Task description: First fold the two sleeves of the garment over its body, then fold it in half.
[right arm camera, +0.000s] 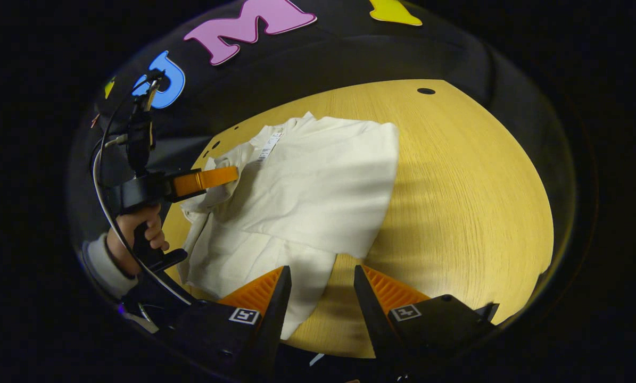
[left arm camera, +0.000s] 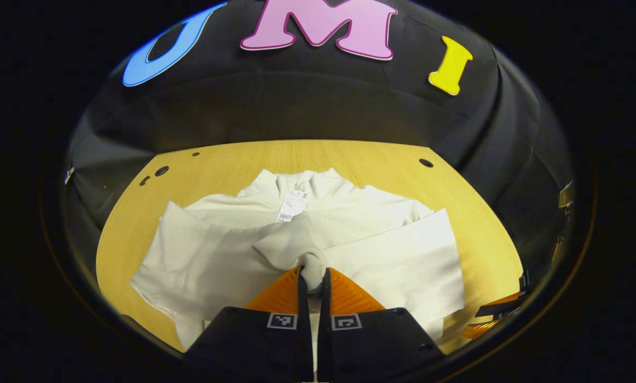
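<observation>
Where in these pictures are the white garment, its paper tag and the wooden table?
white garment (right arm camera: 318, 186): right gripper view, on the folded-over panel.
paper tag (left arm camera: 291, 205): left gripper view, middle of the tag below the collar.
wooden table (right arm camera: 467, 186): right gripper view, bare top beside the garment.

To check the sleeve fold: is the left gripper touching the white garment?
Touching. In the left gripper view, the left gripper has both fingers pinched on a bunch of the white garment.

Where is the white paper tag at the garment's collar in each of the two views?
Left gripper view: paper tag just above centre, below the collar, straight ahead of the left gripper.
Right gripper view: paper tag upper left of centre, at the garment's far end.
Shared landmark: the dark hole in the table.
</observation>
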Demonstrator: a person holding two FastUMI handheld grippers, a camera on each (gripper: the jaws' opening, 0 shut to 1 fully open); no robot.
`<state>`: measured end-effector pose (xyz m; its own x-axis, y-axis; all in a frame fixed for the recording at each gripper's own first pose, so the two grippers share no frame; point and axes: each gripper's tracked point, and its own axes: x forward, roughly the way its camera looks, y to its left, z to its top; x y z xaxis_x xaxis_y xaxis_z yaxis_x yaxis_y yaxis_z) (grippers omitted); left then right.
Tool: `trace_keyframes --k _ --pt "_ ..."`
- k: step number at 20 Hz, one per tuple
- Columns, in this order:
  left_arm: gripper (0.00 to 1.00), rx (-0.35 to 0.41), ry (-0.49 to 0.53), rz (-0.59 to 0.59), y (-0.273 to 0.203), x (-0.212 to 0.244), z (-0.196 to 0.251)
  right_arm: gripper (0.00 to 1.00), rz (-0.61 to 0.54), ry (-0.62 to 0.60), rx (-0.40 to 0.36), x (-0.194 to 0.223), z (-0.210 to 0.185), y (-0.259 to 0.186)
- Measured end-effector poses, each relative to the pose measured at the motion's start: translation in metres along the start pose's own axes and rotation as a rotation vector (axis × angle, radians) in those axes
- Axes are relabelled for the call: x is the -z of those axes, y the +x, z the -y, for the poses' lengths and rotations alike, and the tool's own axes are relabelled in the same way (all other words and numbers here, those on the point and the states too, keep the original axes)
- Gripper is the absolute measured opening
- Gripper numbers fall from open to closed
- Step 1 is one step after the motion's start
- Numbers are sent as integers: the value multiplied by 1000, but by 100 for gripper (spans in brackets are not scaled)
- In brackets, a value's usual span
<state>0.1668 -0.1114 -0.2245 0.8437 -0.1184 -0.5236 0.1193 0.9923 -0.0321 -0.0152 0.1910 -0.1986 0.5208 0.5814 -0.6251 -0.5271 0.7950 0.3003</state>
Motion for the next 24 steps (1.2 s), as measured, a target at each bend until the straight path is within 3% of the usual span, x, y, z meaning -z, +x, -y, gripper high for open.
trace_keyframes --k 6,12,13,14,15,17,21,24 --pt "13 -2 8 -37 17 14 14 74 -9 -3 8 3 13 -2" --pt "28 6 37 -75 25 25 25 74 -3 9 23 4 17 -5" --pt "25 1 44 -78 27 27 25 74 -1 11 29 4 18 -6" --pt "30 -2 49 -79 29 28 26 74 1 14 35 5 19 -8" --pt "56 -2 55 -81 29 29 27 74 4 17 41 5 20 -9" --pt "71 -18 85 -86 29 32 26 74 10 22 55 6 19 -11" --pt "86 -16 114 -74 19 32 25 75 30 27 81 6 15 -16" --pt "88 -27 140 -66 6 34 17 77 49 35 88 3 7 -18"
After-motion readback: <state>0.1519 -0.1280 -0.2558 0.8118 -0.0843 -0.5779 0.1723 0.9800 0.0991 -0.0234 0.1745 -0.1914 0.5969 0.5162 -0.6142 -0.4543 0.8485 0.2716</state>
